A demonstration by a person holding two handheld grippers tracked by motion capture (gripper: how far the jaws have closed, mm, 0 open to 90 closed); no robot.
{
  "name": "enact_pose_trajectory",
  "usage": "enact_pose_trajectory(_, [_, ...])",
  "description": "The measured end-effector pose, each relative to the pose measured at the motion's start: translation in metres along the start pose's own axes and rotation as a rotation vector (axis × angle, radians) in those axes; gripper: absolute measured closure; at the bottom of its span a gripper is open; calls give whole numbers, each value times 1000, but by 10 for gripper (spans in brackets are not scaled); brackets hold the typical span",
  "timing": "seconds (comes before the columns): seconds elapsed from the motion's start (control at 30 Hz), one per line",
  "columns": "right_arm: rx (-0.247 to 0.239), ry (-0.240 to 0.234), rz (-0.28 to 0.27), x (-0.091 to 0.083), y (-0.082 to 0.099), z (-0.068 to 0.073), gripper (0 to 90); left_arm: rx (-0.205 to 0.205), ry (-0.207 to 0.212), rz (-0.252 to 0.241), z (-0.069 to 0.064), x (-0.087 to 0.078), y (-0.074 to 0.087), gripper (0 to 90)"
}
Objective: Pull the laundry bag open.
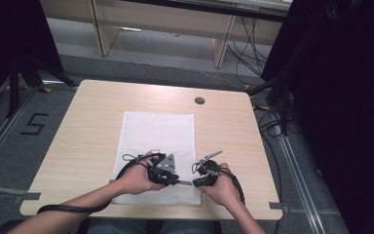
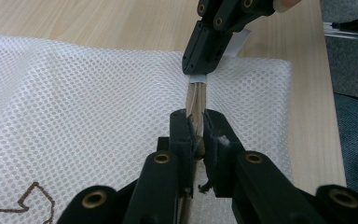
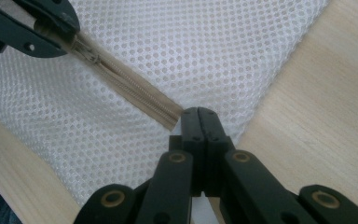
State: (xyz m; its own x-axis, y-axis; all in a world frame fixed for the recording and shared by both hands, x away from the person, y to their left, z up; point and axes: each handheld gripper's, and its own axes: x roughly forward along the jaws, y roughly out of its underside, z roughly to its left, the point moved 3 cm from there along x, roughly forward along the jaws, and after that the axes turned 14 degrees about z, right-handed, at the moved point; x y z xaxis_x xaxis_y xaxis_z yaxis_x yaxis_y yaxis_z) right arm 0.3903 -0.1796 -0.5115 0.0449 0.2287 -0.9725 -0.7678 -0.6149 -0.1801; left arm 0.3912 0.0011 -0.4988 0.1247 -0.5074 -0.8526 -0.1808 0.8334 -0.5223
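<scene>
White mesh laundry bag point(image 1: 157, 141) lay flat on light wooden table point(image 1: 78, 146), near the person's edge, long side running away from the person. Beige zipper point(image 3: 130, 88) ran along the bag's near end.

Left gripper point(image 2: 196, 128): jaws clamped on the zipper strip, tape pinched between the pads, a narrow gap kept by the material. Held in left hand point(image 1: 139, 178), over the bag's near portion.

Right gripper point(image 3: 199, 116): jaws fully together, tips pinching the end of the zipper at the bag's near right corner. What exactly sat between the pads not resolvable; a small white tab point(image 2: 198, 78) seen under its tips in the left gripper view. Held in right hand point(image 1: 221, 187), at the bag's right edge.

Both grippers faced each other along the zipper line, close together, zipper strip stretched straight between them. Brown embroidered line point(image 2: 28, 200) noted on mesh near the left gripper. Round dark grommet point(image 1: 199, 101) at far side of table, well apart from bag.
</scene>
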Motion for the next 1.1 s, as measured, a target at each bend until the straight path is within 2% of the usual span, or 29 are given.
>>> enact_pose_trajectory(0.03, [14, 1, 8, -1, 0, 1, 900, -2, 0, -2, 0, 0, 0, 821])
enact_pose_trajectory(0.17, [14, 0, 7, 0, 1, 1, 900, -17, 6, -7, -1, 0, 1, 821])
enact_pose_trajectory(0.23, [15, -1, 6, 0, 1, 0, 900, -10, 2, -5, -1, -1, 1, 820])
enact_pose_trajectory(0.3, [15, -2, 6, 0, 1, 0, 900, -26, 6, -13, -1, -2, 2, 820])
enact_pose_trajectory(0.37, [15, -2, 7, 0, 1, 0, 900, -3, -3, -4, 1, -4, 4, 820])
enact_pose_trajectory(0.5, [15, -1, 6, 0, 1, 0, 900, -24, 4, -7, 0, -5, 6, 820])
enact_pose_trajectory(0.53, [15, 0, 6, 0, 1, 1, 900, -3, -7, 0, 1, -5, 6, 820])
enact_pose_trajectory(0.57, [15, 1, 6, 0, 1, 1, 900, -23, 4, -7, 0, -6, 6, 820])
enact_pose_trajectory(0.67, [15, -1, 5, 0, 1, 0, 900, -34, 3, -13, 0, -6, 7, 820])
enact_pose_trajectory(0.7, [15, -1, 5, 0, 1, 0, 900, -2, -3, -1, 1, -8, 8, 820])
enact_pose_trajectory(0.73, [15, -2, 5, 0, 1, 0, 900, -25, 2, -5, 0, -8, 8, 820])
enact_pose_trajectory(0.87, [15, -1, 6, 0, 1, 0, 900, -16, -7, -3, 1, -10, 10, 820])
enact_pose_trajectory(0.9, [11, 0, 4, 0, 1, 0, 900, -37, 2, -15, 0, -10, 10, 820])
enact_pose_trajectory(0.93, [14, 0, 5, 0, 1, 1, 900, -21, 0, -5, 1, -11, 11, 820])
enact_pose_trajectory(1.1, [14, 1, 6, 0, 1, 1, 900, -21, -5, -7, 0, -12, 11, 820])
